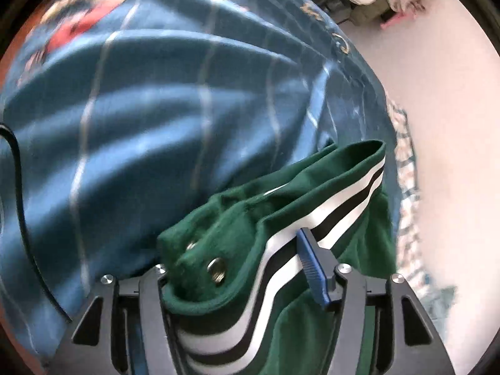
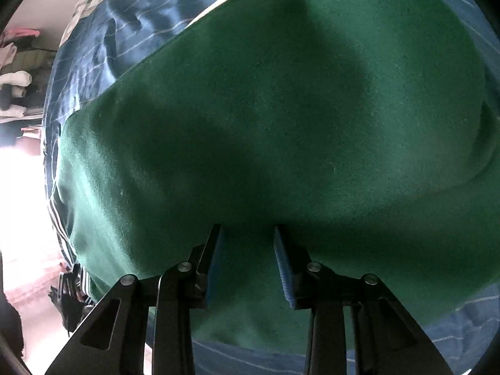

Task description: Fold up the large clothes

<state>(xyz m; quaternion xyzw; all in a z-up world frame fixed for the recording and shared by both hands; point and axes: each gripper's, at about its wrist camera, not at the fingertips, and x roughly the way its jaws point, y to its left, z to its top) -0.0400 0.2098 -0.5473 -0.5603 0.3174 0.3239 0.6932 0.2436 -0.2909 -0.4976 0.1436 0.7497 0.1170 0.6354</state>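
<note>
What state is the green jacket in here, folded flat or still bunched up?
Partly both. The green jacket lies spread smooth on the blue bedsheet under the right gripper, while the left gripper holds its bunched striped snap-button edge.

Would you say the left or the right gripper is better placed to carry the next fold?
Probably the left gripper: it already pinches the green garment at its striped hem. The right gripper is open over flat cloth.

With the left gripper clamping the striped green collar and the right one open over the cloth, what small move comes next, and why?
Probably shut the right gripper on the green garment. Its jaws stand apart against flat cloth, holding nothing, while the left gripper already pinches the striped snap edge above the blue bedspread.
</note>
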